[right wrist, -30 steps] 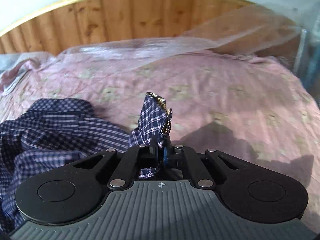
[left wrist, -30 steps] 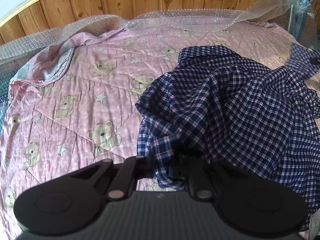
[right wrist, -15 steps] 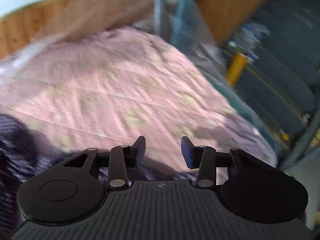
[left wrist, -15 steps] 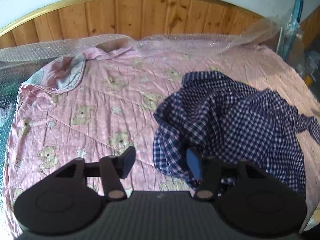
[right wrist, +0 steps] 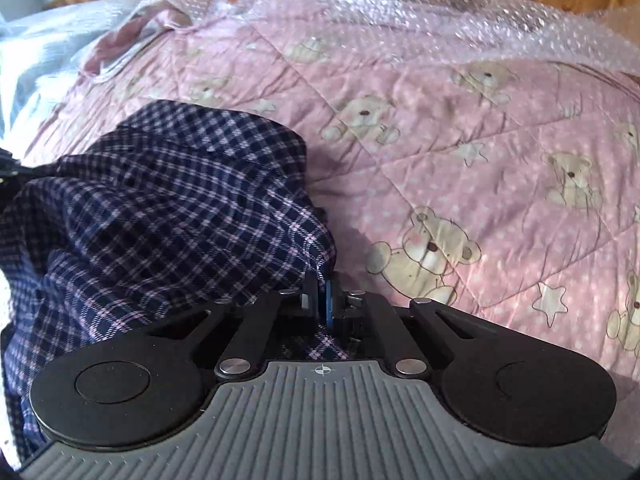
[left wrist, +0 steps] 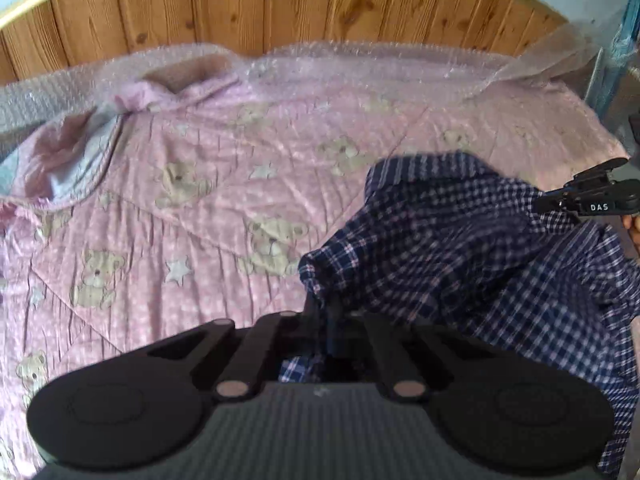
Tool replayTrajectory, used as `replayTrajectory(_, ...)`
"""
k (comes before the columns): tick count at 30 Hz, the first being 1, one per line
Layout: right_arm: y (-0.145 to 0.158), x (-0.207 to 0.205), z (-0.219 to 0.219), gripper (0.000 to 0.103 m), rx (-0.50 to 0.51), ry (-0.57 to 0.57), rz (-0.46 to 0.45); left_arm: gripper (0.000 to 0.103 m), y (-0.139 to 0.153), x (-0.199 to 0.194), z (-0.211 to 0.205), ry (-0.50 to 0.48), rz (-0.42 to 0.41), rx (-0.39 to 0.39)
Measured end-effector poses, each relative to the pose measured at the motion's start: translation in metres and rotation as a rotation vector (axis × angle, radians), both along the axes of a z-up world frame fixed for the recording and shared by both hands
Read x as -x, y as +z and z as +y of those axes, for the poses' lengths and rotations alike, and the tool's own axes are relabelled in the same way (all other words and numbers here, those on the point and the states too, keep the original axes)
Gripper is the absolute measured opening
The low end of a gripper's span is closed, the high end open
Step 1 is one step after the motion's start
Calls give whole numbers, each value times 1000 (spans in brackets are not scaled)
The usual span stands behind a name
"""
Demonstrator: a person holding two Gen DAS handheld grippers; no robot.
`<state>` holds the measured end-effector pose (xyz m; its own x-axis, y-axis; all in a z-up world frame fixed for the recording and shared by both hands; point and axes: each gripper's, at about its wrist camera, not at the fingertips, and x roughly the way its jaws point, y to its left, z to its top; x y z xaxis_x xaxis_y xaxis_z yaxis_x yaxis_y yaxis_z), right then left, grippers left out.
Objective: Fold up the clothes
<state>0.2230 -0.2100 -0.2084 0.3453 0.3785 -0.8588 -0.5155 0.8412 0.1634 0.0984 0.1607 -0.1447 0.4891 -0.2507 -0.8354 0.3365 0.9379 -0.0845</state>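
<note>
A pink teddy-bear quilt (left wrist: 208, 208) covers the bed, with bubble wrap (left wrist: 360, 64) along its far edge below the wooden headboard (left wrist: 280, 4). Left of the quilt's middle lies a turned-back corner (grey underside showing). Right of that, the navy plaid shirt (left wrist: 472, 248) lies bunched on the quilt. The left gripper (left wrist: 328, 320) is clenched on its near edge; the right gripper (right wrist: 322, 300) pinches another edge (right wrist: 168, 208).

Left claw (left wrist: 326, 320) clamped on shirt (left wrist: 480, 248) — right claw (right wrist: 322, 296) likewise.
</note>
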Motion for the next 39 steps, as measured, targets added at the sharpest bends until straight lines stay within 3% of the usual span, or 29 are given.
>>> replayTrajectory(2, 42, 9, -20, 0, -54, -37, -120, 3, 43, 8, 4, 6, -138, 42)
replayTrajectory(4, 95, 16, -37, 0, -90, -80, -271, 3, 81, 15, 0, -8, -270, 33)
replayTrajectory(6, 132, 15, -48, 0, -77, -102, -386, 4, 89, 11, -12, -34, -302, 15)
replayTrajectory(8, 119, 0, -51, 0, 6, -115, -372, 15, 50, 0, -33, -150, -157, -32)
replayTrajectory(9, 101, -8, -51, 0, 74, -114, -336, 15, 21, -2, -43, -189, -81, -109)
replayTrajectory(12, 21, -21, -54, 8, 245, -95, -119, 14, -43, 8, -59, -239, -16, -380)
replayTrajectory(13, 10, -13, -58, 12, 251, -84, -95, 15, -46, 13, -56, -242, -25, -396)
replayTrajectory(14, 9, -2, -63, 17, 232, -76, -107, 19, -42, 17, -51, -229, -33, -371)
replayTrajectory(16, 18, 18, -76, 46, 174, -71, -138, 32, -31, 20, -40, -197, -47, -314)
replayTrajectory(17, 22, 23, -82, 50, 160, -64, -147, 42, -25, 16, -38, -186, -66, -307)
replayTrajectory(19, 27, 33, -91, 52, 138, -47, -166, 53, -12, 7, -34, -167, -100, -293)
replayTrajectory(23, 27, 24, -84, 62, 209, 7, -246, 54, -9, -27, -45, -193, -108, -297)
replayTrajectory(26, 24, 11, -68, 67, 244, 114, -280, 56, -14, -48, -59, -227, -98, -300)
replayTrajectory(30, 24, -10, -41, 67, 207, 223, -290, 56, -32, -67, -77, -275, -68, -316)
replayTrajectory(32, 26, -21, -28, 59, 182, 272, -294, 54, -41, -78, -85, -284, -61, -330)
replayTrajectory(33, 30, -32, -26, 55, 141, 237, -291, 53, -43, -85, -82, -215, -88, -359)
replayTrajectory(35, 47, -71, -44, 56, -7, -83, -264, 50, -41, -101, -69, -27, -112, -385)
replayTrajectory(36, 50, -82, -51, 55, -24, -179, -250, 50, -37, -104, -62, 15, -109, -345)
replayTrajectory(38, 50, -89, -57, 55, -21, -201, -232, 54, -29, -109, -48, 84, -100, -264)
replayTrajectory(39, 49, -87, -58, 55, -33, -160, -212, 54, -29, -108, -46, 56, -79, -235)
